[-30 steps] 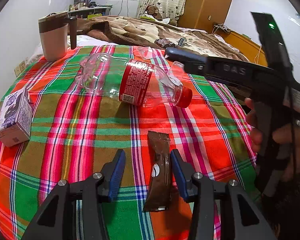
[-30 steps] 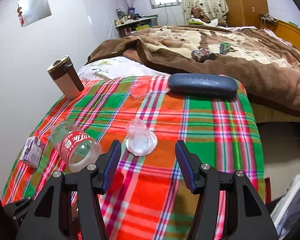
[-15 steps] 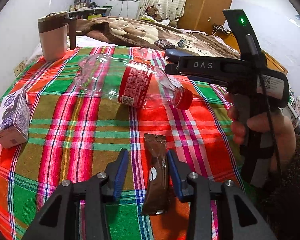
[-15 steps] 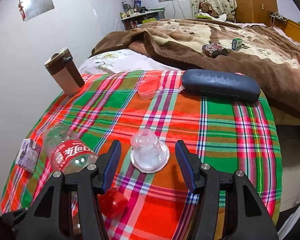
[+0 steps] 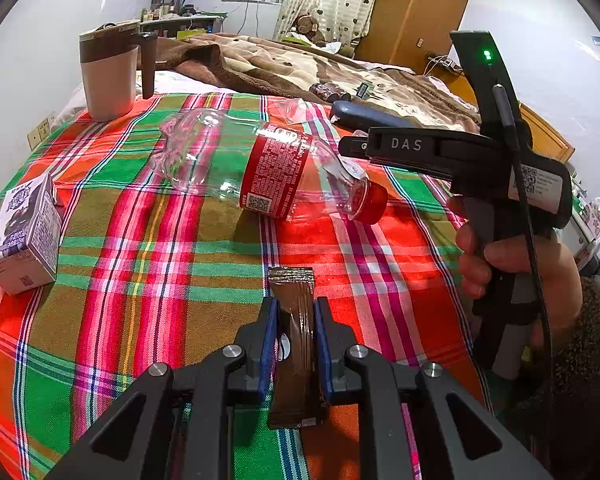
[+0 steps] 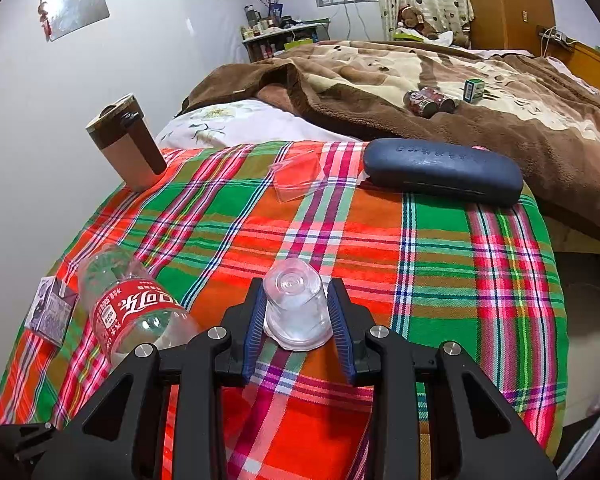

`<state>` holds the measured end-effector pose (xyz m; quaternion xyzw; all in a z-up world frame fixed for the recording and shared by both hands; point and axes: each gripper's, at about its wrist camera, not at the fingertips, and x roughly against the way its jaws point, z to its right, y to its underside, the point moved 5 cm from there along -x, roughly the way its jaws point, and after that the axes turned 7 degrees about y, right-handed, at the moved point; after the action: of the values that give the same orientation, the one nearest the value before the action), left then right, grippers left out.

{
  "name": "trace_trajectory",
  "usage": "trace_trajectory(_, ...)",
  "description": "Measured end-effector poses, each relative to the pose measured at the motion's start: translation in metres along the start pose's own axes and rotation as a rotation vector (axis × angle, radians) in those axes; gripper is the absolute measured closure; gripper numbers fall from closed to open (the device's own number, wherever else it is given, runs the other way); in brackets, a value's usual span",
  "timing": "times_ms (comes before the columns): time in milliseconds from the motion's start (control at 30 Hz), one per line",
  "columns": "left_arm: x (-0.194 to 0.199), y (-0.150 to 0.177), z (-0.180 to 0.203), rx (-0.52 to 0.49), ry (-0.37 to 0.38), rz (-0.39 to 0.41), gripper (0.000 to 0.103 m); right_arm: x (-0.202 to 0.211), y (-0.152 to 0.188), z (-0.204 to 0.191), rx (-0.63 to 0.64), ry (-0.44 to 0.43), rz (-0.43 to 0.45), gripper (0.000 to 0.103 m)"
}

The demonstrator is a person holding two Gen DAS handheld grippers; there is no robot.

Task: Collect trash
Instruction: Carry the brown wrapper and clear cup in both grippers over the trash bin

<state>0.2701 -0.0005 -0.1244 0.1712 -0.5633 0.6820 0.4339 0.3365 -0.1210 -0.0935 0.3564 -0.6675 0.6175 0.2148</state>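
A brown snack wrapper (image 5: pixel 292 284) lies on the plaid cloth (image 5: pixel 140 240), and my left gripper (image 5: pixel 296 308) is shut on it, blue pads pressing both long edges. In the right wrist view an upturned clear plastic cup (image 6: pixel 294 308) stands between the closing jaws of my right gripper (image 6: pixel 296 292), whose pads touch its sides. An empty red-labelled bottle (image 5: pixel 276 176) lies on its side beyond the wrapper, left of the cup (image 6: pixel 136 312). A small milk carton (image 5: pixel 24 236) sits at the cloth's left edge. A clear plastic bag (image 6: pixel 298 176) lies farther back.
A brown and beige mug (image 5: pixel 108 76) stands at the far left corner. A dark glasses case (image 6: pixel 439 172) lies at the cloth's far edge, against a brown blanket (image 6: pixel 419 80). A person's hand (image 5: pixel 519 264) holds the right gripper's handle to the right of the wrapper.
My left jaws have closed onto the brown wrapper. The right gripper has moved forward around the clear cup and its jaws have narrowed onto it.
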Motion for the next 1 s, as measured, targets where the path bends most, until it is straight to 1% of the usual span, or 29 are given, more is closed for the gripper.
trace_trajectory(267,0.007,0.001,0.002,0.0,-0.008,0.018,0.084,0.013,0.004,0.004,-0.03,-0.014,0.012,0.07)
trace_trajectory(567,0.017,0.003,0.01,-0.007,-0.016,0.03,0.084,0.036,0.012,0.012,-0.056,-0.032,0.032,0.07)
trace_trajectory(767,0.028,0.004,0.024,-0.04,-0.029,0.046,0.084,0.052,0.02,0.017,-0.067,-0.03,0.044,0.07)
trace_trajectory(1000,0.041,0.005,0.043,-0.066,-0.025,0.068,0.084,0.075,0.03,0.024,-0.072,-0.014,0.064,0.07)
